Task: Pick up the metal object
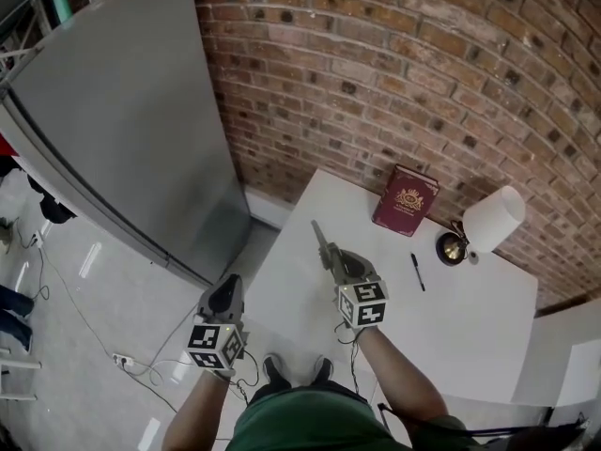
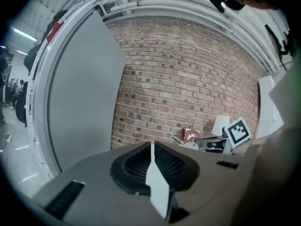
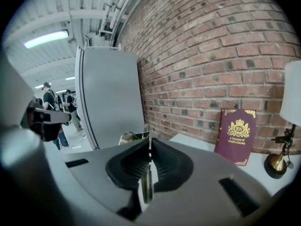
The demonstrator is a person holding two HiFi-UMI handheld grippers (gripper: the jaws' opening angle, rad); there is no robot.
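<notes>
The metal object [image 1: 322, 241], a thin grey strip, sticks out up and to the left from my right gripper [image 1: 335, 259], which hangs over the left part of the white table [image 1: 470, 332]. In the right gripper view the jaws of that gripper [image 3: 149, 147] are shut on the strip, and its shiny end [image 3: 133, 137] shows just past the tips. My left gripper [image 1: 226, 291] hangs left of the table over the floor. In its own view the left gripper [image 2: 152, 147] is shut, with nothing between the pads.
A maroon book [image 1: 406, 200] leans on the brick wall [image 1: 423, 64] at the table's back. A lamp with a white shade [image 1: 493, 219] and brass base [image 1: 452, 248] stands right of it, a black pen [image 1: 417, 272] in front. A tall grey panel [image 1: 122, 130] stands left. Cables [image 1: 131, 365] lie on the floor.
</notes>
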